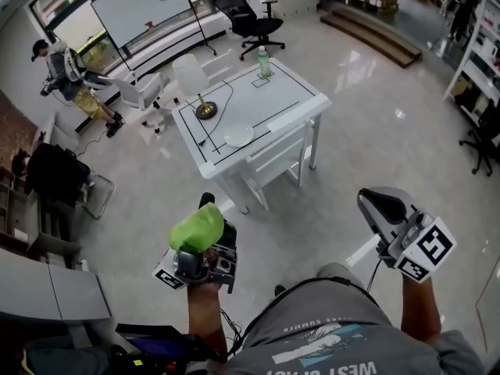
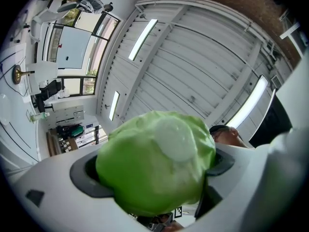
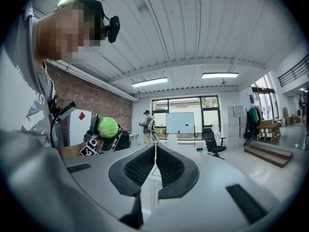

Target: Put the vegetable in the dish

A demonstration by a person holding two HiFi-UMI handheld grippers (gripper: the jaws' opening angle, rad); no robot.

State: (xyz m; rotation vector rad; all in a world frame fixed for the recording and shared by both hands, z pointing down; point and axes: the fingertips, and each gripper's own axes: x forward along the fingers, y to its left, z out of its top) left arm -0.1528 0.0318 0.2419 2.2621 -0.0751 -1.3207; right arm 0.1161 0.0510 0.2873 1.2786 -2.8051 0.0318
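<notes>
Vegetable (image 2: 154, 170) is clamped between the fingers (image 2: 84, 178) of the left gripper (image 1: 200, 226), ready to carry to the dish (image 1: 238, 136) well ahead of them. The right gripper (image 3: 155, 166) has its fingers together, empty.

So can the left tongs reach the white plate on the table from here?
Probably not yet. The left tongs, shut on the lettuce, hang over bare floor, well short of the table where the plate lies. The path looks open; stepping closer should do it.
</notes>
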